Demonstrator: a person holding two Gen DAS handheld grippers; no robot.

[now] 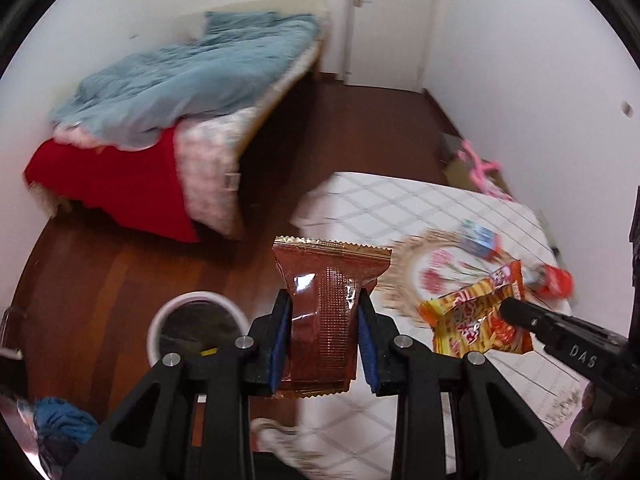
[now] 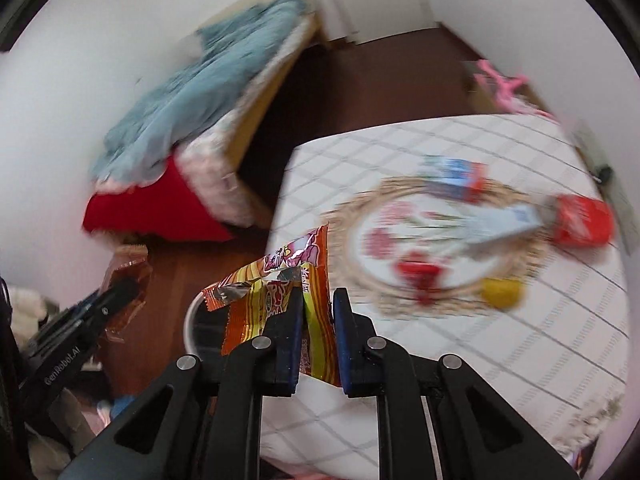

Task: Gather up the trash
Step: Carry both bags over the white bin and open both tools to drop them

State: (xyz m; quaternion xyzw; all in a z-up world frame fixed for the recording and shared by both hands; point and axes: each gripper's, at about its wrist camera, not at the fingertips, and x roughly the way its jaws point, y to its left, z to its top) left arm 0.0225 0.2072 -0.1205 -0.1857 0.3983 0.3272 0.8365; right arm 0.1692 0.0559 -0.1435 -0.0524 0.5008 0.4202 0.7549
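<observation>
Left wrist view: my left gripper [image 1: 324, 340] clamps a brown wrapper [image 1: 326, 304] beside the white bin [image 1: 160, 320] — my right gripper [image 2: 316, 340] pinches an orange snack bag [image 2: 276, 296] just above that bin.

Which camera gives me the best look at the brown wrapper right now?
Left wrist: the brown wrapper fills the centre, clamped in the left gripper. In the right wrist view it is only a blurred scrap at the left edge.

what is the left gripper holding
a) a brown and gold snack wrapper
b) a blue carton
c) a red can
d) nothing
a: the left gripper has its jaws shut on the brown and gold snack wrapper, seen upright in the left wrist view.
</observation>
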